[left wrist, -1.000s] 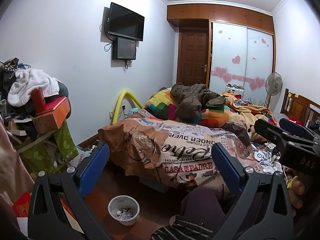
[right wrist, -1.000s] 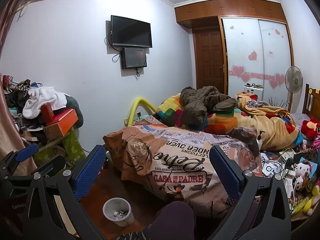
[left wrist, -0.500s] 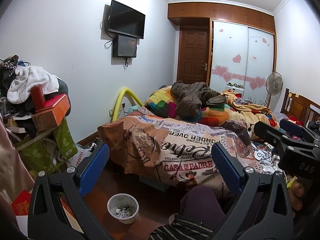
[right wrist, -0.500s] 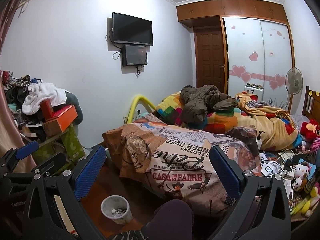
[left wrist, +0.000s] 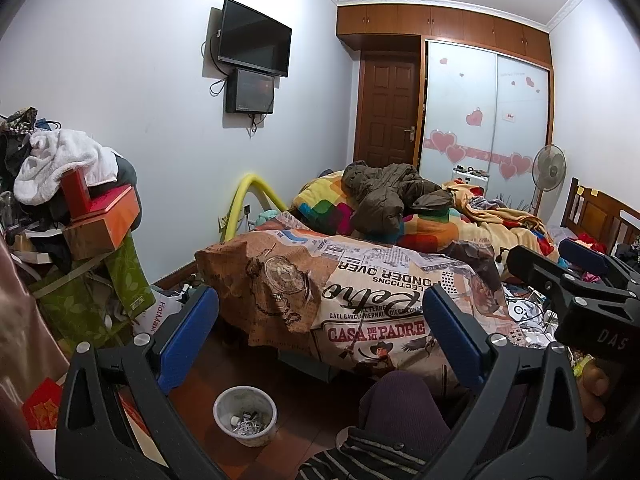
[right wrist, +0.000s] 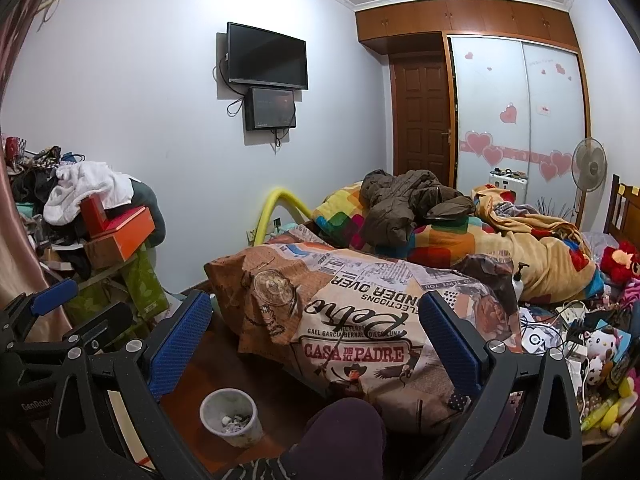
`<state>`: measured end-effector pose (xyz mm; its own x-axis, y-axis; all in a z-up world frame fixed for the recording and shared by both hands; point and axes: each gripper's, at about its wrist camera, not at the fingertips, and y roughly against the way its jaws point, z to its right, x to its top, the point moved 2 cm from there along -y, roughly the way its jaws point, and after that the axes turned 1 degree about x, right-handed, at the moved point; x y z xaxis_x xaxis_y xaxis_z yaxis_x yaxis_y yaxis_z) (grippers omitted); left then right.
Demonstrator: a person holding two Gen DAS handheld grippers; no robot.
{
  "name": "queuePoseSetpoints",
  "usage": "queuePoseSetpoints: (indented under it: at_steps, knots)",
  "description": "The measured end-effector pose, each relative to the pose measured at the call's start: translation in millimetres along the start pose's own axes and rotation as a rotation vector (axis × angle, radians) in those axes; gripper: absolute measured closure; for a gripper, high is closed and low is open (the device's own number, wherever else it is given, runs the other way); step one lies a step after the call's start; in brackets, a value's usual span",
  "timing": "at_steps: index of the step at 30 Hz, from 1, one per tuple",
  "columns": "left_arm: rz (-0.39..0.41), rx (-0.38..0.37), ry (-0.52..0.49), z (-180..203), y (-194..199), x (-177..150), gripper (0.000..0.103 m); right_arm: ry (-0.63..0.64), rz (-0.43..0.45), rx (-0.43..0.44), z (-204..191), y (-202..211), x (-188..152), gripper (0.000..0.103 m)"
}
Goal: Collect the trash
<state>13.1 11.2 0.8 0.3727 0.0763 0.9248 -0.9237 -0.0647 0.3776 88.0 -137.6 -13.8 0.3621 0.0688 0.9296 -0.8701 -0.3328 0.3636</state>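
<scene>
Bed [left wrist: 400,280] filled the room, bedding heaped w/ a jacket [left wrist: 384,196], prob. just dumped there. Left claw [left wrist: 320,336] and right claw [right wrist: 316,336] both hung wide apart, empty, aimed over the floor, likely scouting. Bin [left wrist: 245,420] sat on the floor by the bed, trash scraps [left wrist: 246,426] in its bottom, mostly unfilled.

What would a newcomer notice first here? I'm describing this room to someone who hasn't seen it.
The newsprint-patterned quilt reading CASA DE MI PADRE fills the middle, heaped on the bed with a brown jacket behind it. A black TV hangs on the left wall above a leaning pile with orange boxes. On the floor, a small white trash bin sits between the open left gripper fingers.
</scene>
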Motion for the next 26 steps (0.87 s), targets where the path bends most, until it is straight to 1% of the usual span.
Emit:
queuePoseSetpoints:
  at_steps: [9,26]
  knots:
    - [-0.016,-0.023,0.001,1.8,-4.1,1.4,0.001,0.008,0.0,0.007,3.3,-1.3,0.5,0.0]
    - [0.0,-0.038,-0.004,5.1,0.5,1.1,0.001,0.011,-0.015,0.015,9.1,-4.7,-2.3,0.0]
